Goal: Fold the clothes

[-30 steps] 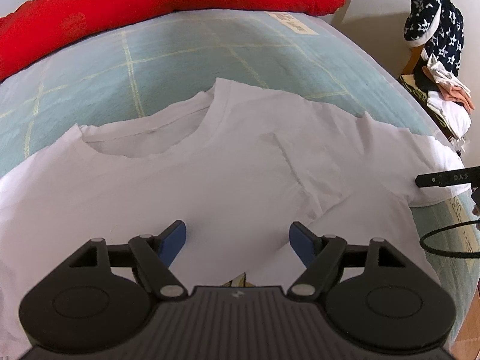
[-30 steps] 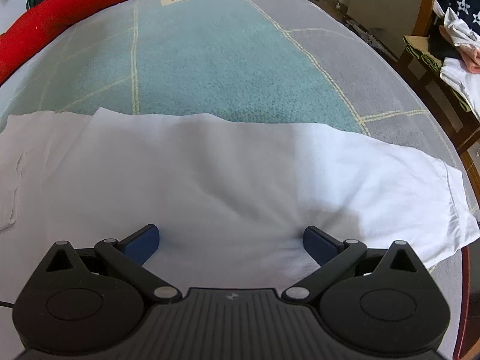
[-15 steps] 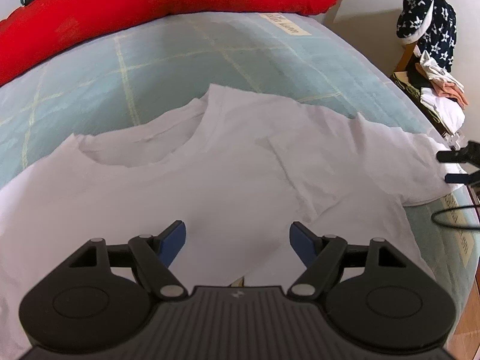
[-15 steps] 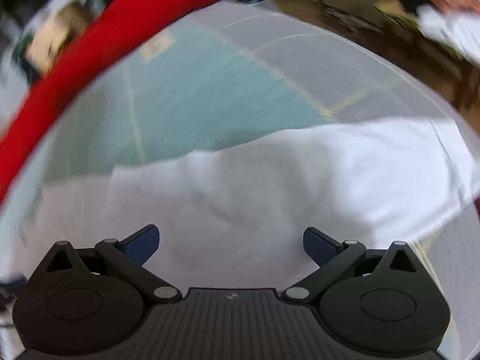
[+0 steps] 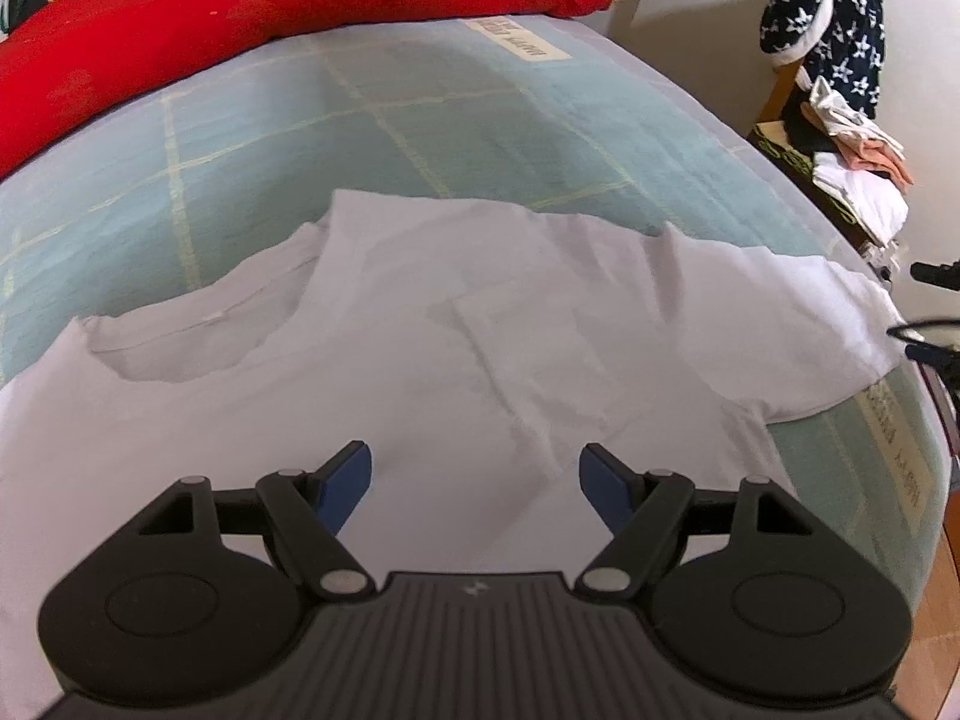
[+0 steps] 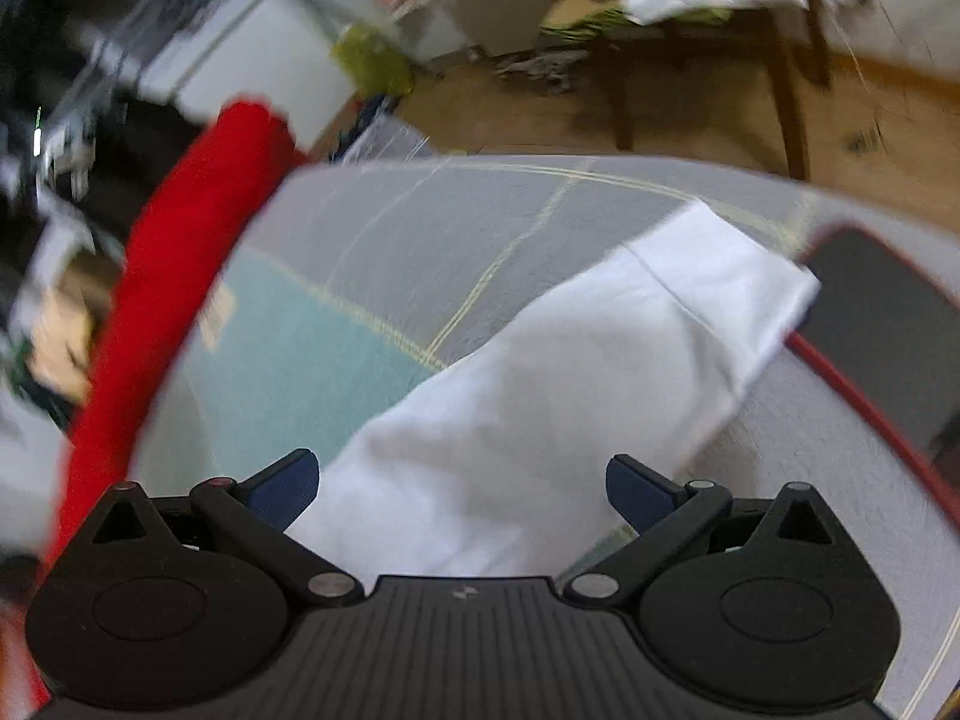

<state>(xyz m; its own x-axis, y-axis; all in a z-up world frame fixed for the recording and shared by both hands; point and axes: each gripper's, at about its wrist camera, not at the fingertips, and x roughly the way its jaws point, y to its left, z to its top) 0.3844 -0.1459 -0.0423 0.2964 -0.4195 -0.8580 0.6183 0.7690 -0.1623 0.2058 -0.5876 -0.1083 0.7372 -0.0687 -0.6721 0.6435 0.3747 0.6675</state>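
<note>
A white T-shirt (image 5: 456, 348) lies spread on the bed, its neckline (image 5: 198, 330) toward the left and one sleeve (image 5: 798, 330) reaching the right edge. My left gripper (image 5: 474, 477) hangs open over the shirt's chest, nothing between its blue pads. In the right wrist view, which is blurred, the sleeve (image 6: 600, 372) runs diagonally toward the bed's corner. My right gripper (image 6: 462, 489) stands open above it, with the sleeve cloth showing between the pads but not pinched. A dark part of the right gripper (image 5: 936, 273) shows at the far right of the left wrist view.
The bed has a teal and grey checked cover (image 5: 420, 120). A red quilt (image 5: 270, 6) lies along its far side. A wooden chair (image 5: 840, 180) beside the bed holds piled clothes and a star-patterned garment (image 5: 828, 30). A dark red-rimmed panel (image 6: 888, 324) sits past the bed corner.
My right gripper has swung right and rolled strongly, so its view went from the flat shirt to the sleeve by the bed's corner. The left gripper drifted slightly; the shirt lies as before.
</note>
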